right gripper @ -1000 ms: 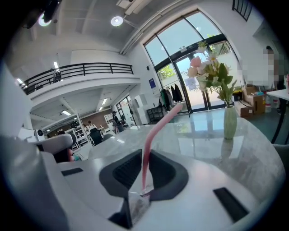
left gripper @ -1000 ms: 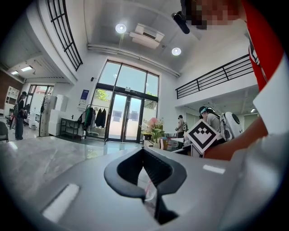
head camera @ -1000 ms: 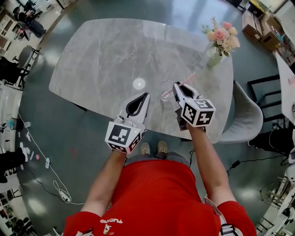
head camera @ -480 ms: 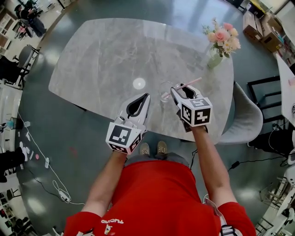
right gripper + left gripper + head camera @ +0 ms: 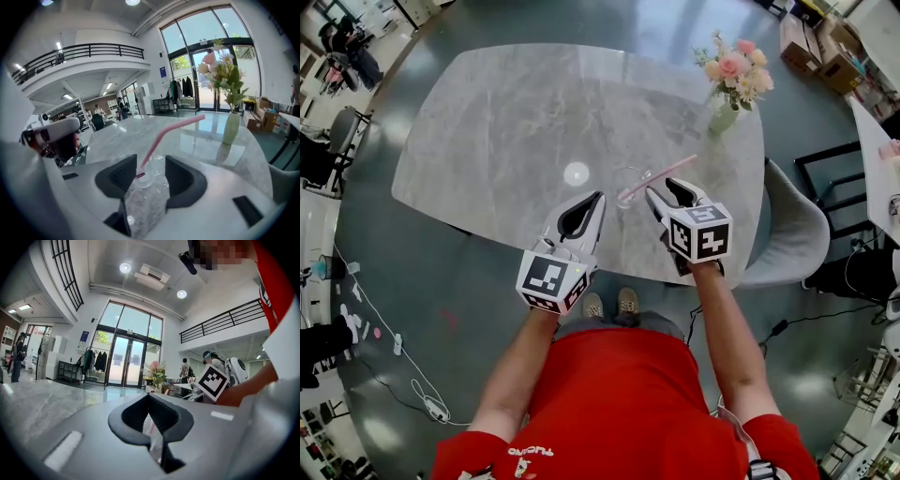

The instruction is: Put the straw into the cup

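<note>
Pink bendy straw (image 5: 658,175) stands with its lower end in a clear glass cup (image 5: 628,184) near the front edge of a grey marble surface (image 5: 525,112), its upper part leaning out over the rim towards a pale green vase of pink flowers (image 5: 727,89). The right tongs (image 5: 662,191) sit just beside the cup, tilted down. Their jaws are opening and already spread wide, so cup and straw show between the dark pads (image 5: 185,176) unclamped. The left tongs (image 5: 598,196) are held level to the left of the cup, jaws closed tip to tip, holding nothing.
</note>
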The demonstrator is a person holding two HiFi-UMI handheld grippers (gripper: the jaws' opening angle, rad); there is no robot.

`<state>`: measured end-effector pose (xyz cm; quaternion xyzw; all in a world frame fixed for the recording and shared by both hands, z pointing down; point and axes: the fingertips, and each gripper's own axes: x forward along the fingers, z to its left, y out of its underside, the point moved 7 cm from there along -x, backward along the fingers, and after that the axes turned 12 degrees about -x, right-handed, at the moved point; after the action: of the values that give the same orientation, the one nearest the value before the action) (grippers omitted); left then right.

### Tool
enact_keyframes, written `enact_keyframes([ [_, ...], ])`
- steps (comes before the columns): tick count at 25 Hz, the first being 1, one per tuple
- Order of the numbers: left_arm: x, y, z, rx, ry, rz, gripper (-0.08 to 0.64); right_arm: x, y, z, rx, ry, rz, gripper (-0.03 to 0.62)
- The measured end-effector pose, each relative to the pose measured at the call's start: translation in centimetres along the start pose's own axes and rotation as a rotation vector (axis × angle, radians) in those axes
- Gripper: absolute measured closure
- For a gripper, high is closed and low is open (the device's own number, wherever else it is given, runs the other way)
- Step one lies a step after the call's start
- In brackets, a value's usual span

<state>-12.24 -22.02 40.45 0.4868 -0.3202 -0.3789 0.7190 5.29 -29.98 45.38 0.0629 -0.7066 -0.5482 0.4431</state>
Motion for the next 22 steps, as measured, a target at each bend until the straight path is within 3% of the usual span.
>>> enact_keyframes([
  [5, 0.2, -0.6, -0.8, 0.019, 0.017, -0.004, 0.555, -3.4, -1.1, 0.8, 0.012, 0.005, -0.101, 0.426],
  [10, 0.2, -2.2, -2.2, 0.035, 0.057, -0.034, 0.555, -7.1, -2.8, 1.9, -0.005, 0.023, -0.229, 0.539],
  [12, 0.0, -3.1, -2.8, 0.045, 0.075, -0.049, 0.554, -8.4, -3.8, 2.6, -0.019, 0.026, -0.284, 0.556],
  [22, -1.2, -6.9, -6.0, 0.072, 0.166, -0.100, 0.555, -14.3, -7.5, 5.5, -0.121, 0.063, -0.500, 0.589],
])
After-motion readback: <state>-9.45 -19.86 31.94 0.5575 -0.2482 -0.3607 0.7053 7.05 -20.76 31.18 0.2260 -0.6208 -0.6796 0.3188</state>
